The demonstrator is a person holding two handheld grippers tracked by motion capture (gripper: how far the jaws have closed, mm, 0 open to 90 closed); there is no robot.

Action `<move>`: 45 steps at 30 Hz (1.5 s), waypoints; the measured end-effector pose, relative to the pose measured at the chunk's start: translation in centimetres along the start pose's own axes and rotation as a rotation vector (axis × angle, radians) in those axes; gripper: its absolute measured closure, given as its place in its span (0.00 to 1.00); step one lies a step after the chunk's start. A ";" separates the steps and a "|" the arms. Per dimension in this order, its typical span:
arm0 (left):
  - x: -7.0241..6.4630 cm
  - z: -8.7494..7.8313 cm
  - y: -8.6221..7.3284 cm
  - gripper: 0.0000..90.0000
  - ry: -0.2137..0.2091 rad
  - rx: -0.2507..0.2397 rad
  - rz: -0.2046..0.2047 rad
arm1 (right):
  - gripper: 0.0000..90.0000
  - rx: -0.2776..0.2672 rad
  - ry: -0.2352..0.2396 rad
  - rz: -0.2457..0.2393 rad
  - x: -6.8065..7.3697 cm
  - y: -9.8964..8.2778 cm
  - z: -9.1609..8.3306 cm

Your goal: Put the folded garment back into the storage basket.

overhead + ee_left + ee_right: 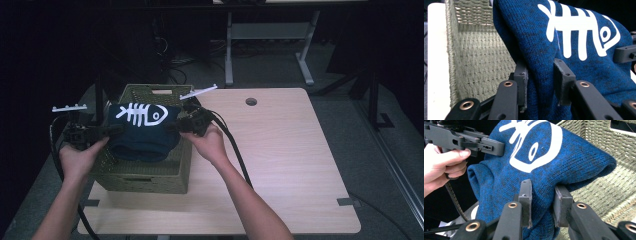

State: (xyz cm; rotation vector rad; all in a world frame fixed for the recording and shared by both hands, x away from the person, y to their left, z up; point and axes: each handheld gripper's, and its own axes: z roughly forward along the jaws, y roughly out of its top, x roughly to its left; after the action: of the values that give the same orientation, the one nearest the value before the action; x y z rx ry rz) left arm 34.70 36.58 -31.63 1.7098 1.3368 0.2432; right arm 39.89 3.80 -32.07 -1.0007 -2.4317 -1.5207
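A dark blue knitted sweater (142, 137) with a white fish-bone print hangs folded over an olive woven basket (145, 181) at the table's left. My left gripper (117, 129) pinches its left side and my right gripper (171, 127) its right side, both held level. In the left gripper view the left gripper (541, 82) has sweater (536, 50) fabric bunched between its pads, with the basket (479, 62) wall behind. In the right gripper view the right gripper (541, 200) clamps a fold of the sweater (544, 170) above the basket (599, 187); the left gripper (499, 148) bites the far edge.
The light wooden table (280, 150) stretches to the right of the basket, with a round cable hole (251, 101) near its far edge. A metal desk frame (230, 50) stands on the floor behind. Black cables trail from both grippers.
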 end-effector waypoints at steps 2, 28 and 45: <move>0.3 0.2 -0.2 0.74 0.004 0.001 -0.011 | 0.80 0.007 0.000 0.007 -0.2 -0.1 0.5; 1.6 2.1 -1.4 0.70 0.057 0.057 -0.021 | 0.78 0.079 -0.076 -0.025 -0.7 -1.4 3.0; 2.0 1.4 -0.6 0.61 0.092 0.004 -0.018 | 0.52 0.066 -0.160 -0.040 -0.7 -0.6 1.4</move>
State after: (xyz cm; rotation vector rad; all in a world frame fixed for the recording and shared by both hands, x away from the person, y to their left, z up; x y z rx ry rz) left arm 35.95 37.49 -33.58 1.7067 1.4206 0.3124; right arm 40.43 4.42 -33.51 -1.1078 -2.6060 -1.4120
